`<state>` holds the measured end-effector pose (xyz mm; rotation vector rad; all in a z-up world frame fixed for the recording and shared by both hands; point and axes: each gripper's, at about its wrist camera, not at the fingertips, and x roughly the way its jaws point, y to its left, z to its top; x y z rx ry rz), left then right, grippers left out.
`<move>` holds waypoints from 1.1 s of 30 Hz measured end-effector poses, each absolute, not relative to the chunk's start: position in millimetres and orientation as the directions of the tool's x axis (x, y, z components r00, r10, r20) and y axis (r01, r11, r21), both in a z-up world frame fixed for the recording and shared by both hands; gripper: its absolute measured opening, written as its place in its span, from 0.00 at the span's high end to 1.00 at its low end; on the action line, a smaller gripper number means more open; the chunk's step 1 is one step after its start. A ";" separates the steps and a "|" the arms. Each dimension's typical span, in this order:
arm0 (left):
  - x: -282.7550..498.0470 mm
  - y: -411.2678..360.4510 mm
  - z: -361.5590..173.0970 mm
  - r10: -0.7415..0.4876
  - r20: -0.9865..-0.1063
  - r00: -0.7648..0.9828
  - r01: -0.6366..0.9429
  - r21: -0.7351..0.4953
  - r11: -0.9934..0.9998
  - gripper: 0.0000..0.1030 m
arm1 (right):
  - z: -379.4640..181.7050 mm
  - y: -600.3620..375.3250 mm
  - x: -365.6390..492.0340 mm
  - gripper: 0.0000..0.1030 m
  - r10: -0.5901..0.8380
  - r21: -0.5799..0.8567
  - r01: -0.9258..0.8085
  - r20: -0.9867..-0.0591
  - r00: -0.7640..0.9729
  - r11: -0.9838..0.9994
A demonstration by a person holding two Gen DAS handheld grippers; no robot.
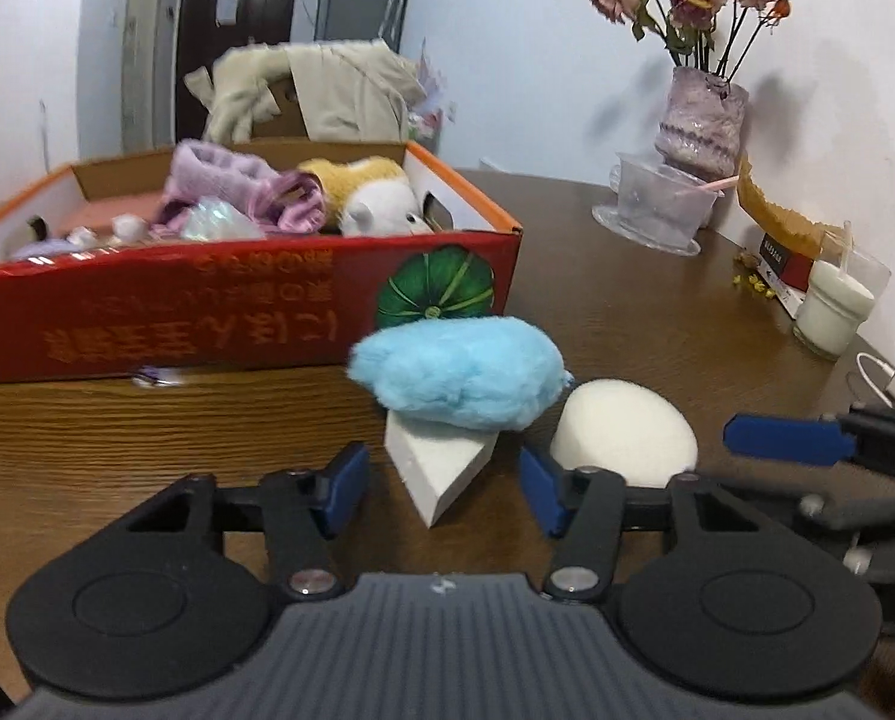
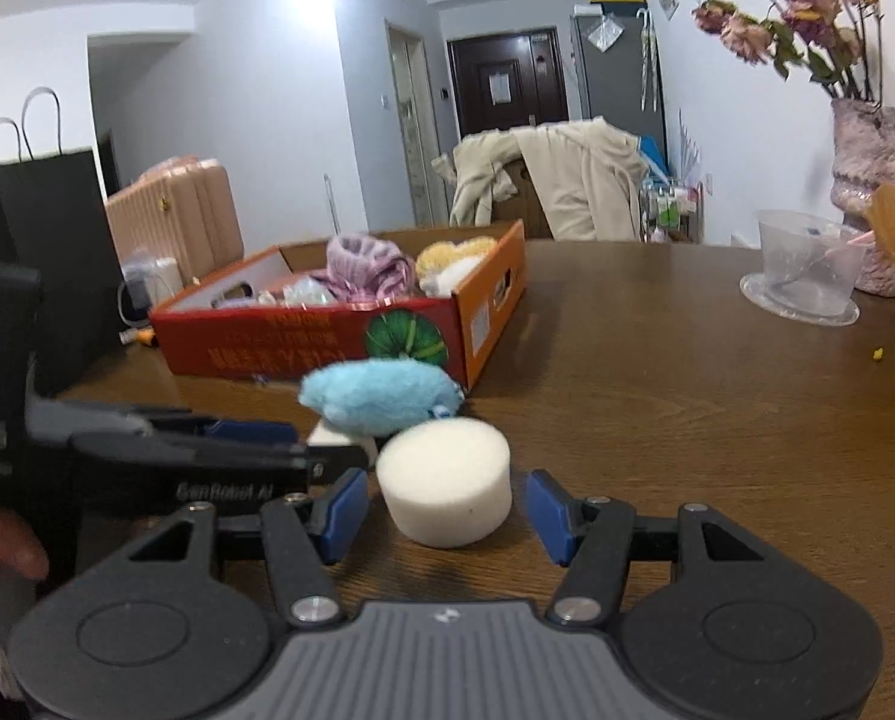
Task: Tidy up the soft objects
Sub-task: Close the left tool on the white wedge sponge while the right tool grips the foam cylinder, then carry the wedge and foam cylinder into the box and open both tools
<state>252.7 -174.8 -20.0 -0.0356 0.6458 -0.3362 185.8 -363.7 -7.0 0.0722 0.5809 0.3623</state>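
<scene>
A fluffy blue plush rests on top of a white foam wedge on the wooden table. My left gripper is open, its blue pads either side of the wedge's near end. A white foam cylinder stands to the right, also in the left wrist view. My right gripper is open around the cylinder without touching it. The blue plush lies just beyond. A red cardboard box behind holds purple cloth, a yellow-white plush and other soft items.
A pink vase of dried roses, a clear plastic bowl and a glass of milk stand along the right wall. A black paper bag and a pink suitcase stand left of the table.
</scene>
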 end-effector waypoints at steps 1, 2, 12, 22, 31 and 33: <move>255.4 -174.6 -19.8 -0.321 -0.581 0.748 0.297 -0.140 0.944 0.55 | -8.6 -363.1 187.8 0.44 0.355 0.170 -0.313 -0.528 0.772 0.934; 258.1 -174.4 -20.1 -0.329 -0.581 0.744 0.305 -0.143 0.942 0.59 | -9.5 -362.3 189.9 0.44 0.356 0.170 -0.315 -0.532 0.768 0.934; 241.8 -157.5 -13.6 -0.380 -0.588 0.715 0.368 -0.145 0.918 0.70 | -13.5 -342.2 215.1 0.44 0.342 0.154 -0.311 -0.565 0.751 0.938; 184.2 -103.2 2.0 -0.381 -0.564 0.732 0.359 -0.155 0.920 0.70 | -11.1 -330.8 195.8 0.49 0.314 0.131 -0.294 -0.568 0.761 0.947; 138.8 -50.6 43.4 -0.472 -0.381 0.795 0.411 -0.235 0.881 0.70 | 13.0 -313.0 148.4 0.49 0.305 0.124 -0.282 -0.500 0.810 0.951; 132.2 -44.5 50.5 -0.486 -0.334 0.807 0.428 -0.237 0.872 0.70 | 21.2 -305.0 140.6 0.49 0.304 0.110 -0.288 -0.483 0.821 0.951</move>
